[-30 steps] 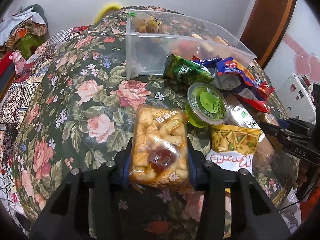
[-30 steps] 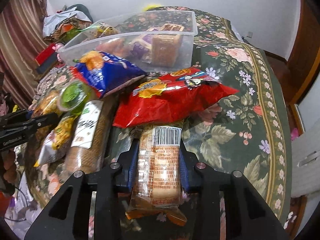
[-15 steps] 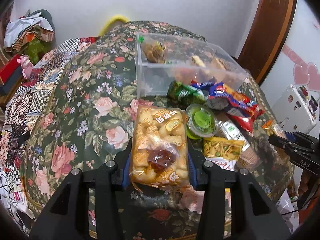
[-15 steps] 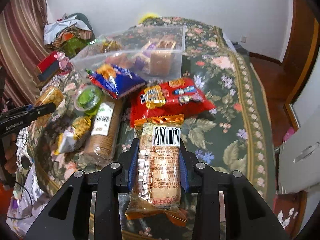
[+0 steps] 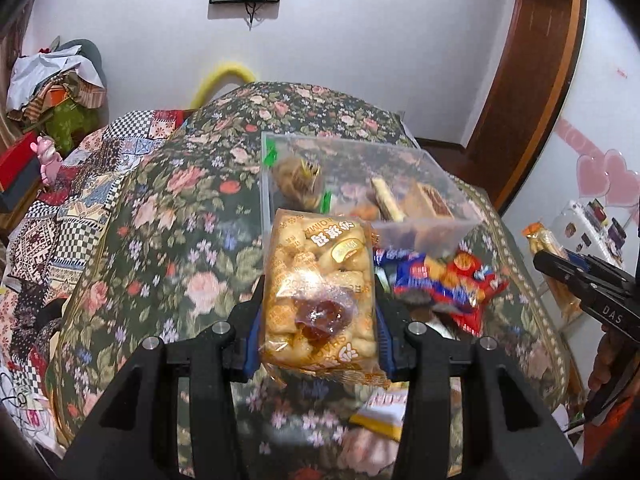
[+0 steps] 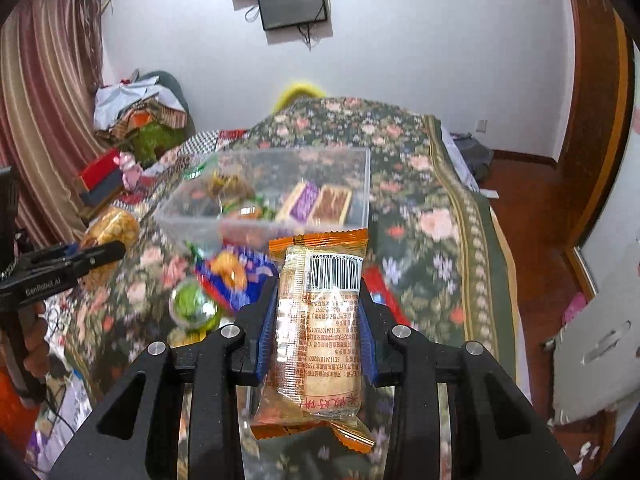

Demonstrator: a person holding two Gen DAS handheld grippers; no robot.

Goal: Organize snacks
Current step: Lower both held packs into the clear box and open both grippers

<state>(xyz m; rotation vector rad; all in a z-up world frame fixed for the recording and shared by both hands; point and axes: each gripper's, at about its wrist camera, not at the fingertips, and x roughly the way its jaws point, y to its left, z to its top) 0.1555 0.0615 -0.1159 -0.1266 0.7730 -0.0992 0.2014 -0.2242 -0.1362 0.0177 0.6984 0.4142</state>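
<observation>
Clear bin (image 5: 424, 228) ahead of both, open-topped, bare floral worktop (image 5: 168, 232) left of it, left hand-held gripper (image 5: 318, 316) clamped on puffed-snack bag (image 5: 320, 292), right hand-held gripper (image 6: 318, 332) clamped on orange-edged biscuit pack (image 6: 320, 336), barcode side up, loose snack packets (image 5: 440, 280) between grippers and bin, "DAS" on right gripper body.
</observation>
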